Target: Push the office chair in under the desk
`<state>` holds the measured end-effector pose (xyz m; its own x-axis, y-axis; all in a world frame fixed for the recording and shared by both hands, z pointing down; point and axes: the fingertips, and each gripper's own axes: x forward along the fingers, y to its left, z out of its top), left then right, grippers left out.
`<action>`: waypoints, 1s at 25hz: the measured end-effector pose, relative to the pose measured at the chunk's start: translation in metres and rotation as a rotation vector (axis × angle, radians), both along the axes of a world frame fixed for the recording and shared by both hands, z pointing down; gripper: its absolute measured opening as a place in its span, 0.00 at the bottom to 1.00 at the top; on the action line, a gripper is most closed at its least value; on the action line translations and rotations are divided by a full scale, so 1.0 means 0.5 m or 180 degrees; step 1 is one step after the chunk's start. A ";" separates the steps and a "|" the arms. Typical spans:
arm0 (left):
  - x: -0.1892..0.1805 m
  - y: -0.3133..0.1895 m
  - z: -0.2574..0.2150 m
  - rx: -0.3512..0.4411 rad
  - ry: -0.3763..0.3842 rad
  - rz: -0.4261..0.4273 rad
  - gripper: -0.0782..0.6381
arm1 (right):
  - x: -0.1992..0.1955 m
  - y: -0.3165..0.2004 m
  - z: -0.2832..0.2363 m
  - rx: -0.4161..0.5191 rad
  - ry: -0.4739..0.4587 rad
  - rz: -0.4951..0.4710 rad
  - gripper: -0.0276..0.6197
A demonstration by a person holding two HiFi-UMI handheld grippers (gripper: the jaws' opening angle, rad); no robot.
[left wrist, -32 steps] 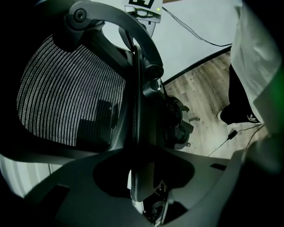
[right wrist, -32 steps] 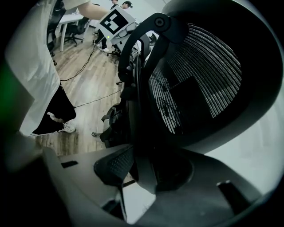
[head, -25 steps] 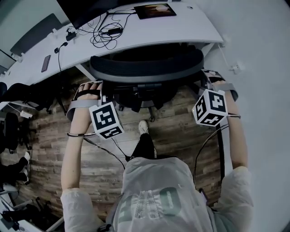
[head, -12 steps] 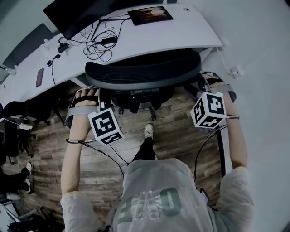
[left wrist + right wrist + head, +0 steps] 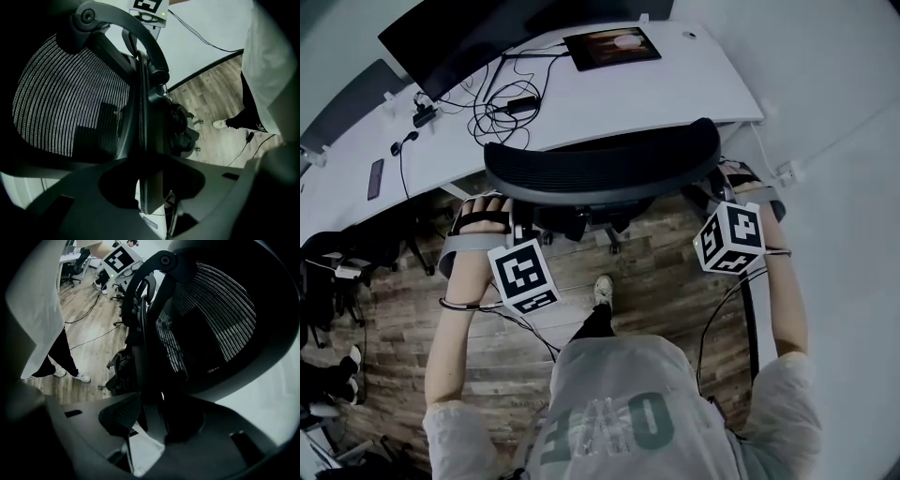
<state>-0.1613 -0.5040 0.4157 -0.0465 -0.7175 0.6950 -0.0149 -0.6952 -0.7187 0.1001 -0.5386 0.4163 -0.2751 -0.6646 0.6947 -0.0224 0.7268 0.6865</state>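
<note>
The office chair is seen from above with its curved mesh backrest lying along the near edge of the white desk. The top of the backrest overlaps that edge in the head view, while the dark mechanism and base of the chair are seen below it over the wooden floor; the seat itself is mostly hidden by the backrest. On the desk top a monitor, a dark tablet with a lit picture, a tangle of cables and a phone are laid out, well apart from the chair. The left gripper is held at the left end of the backrest and the right gripper at the right end, each with its marker cube turned toward the camera. In the left gripper view the jaws of the left gripper are seen standing fairly wide, with the thin side rim of the backrest frame running up between them and a dark gap showing on each side of it; the rim is taken deep into the throat rather than pinched. In the right gripper view the right gripper is seen set the same way, somewhat less wide, astride the opposite rim, with a dark gap visible on the mesh side. The person's shoe is planted on the floor behind the chair, between the two arms.
</note>
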 end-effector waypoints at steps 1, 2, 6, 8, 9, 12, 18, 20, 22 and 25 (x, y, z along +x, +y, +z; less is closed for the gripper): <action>-0.001 -0.009 0.001 -0.0008 -0.0002 -0.0003 0.33 | -0.001 -0.010 0.000 -0.0008 0.0003 -0.0007 0.27; -0.001 -0.018 0.002 -0.0017 -0.0001 -0.0005 0.33 | -0.001 -0.019 0.001 -0.0017 0.0003 -0.0019 0.27; -0.004 -0.052 -0.002 -0.0035 -0.0015 -0.0015 0.33 | -0.004 -0.058 -0.002 -0.0022 -0.0041 -0.0029 0.27; -0.003 -0.066 -0.001 -0.0037 -0.0022 -0.0032 0.33 | -0.003 -0.075 -0.001 0.0013 -0.0064 0.0000 0.27; -0.002 -0.071 0.001 -0.0054 -0.0021 -0.0039 0.33 | -0.003 -0.083 0.000 0.0022 -0.0068 0.0003 0.28; -0.004 -0.097 -0.004 -0.0109 -0.0020 -0.0068 0.33 | -0.006 -0.117 -0.006 0.0015 -0.0085 -0.0046 0.28; -0.003 -0.130 -0.004 -0.0116 -0.0080 -0.0230 0.33 | -0.007 -0.158 -0.006 0.0068 -0.0090 -0.0175 0.28; -0.005 -0.142 -0.004 -0.0126 -0.0119 -0.0308 0.33 | -0.008 -0.169 -0.008 0.0074 -0.0110 -0.0251 0.28; -0.007 -0.149 -0.001 -0.0137 -0.0151 -0.0373 0.33 | -0.009 -0.173 -0.006 0.0039 -0.0146 -0.0339 0.28; -0.013 -0.165 -0.003 -0.0085 -0.0187 -0.0450 0.33 | -0.015 -0.190 -0.010 0.0015 -0.0197 -0.0462 0.28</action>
<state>-0.1677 -0.5866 0.4141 -0.1870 -0.6821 0.7069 -0.0724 -0.7081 -0.7024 0.0928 -0.6336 0.4111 -0.4106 -0.6180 0.6704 0.0404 0.7222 0.6905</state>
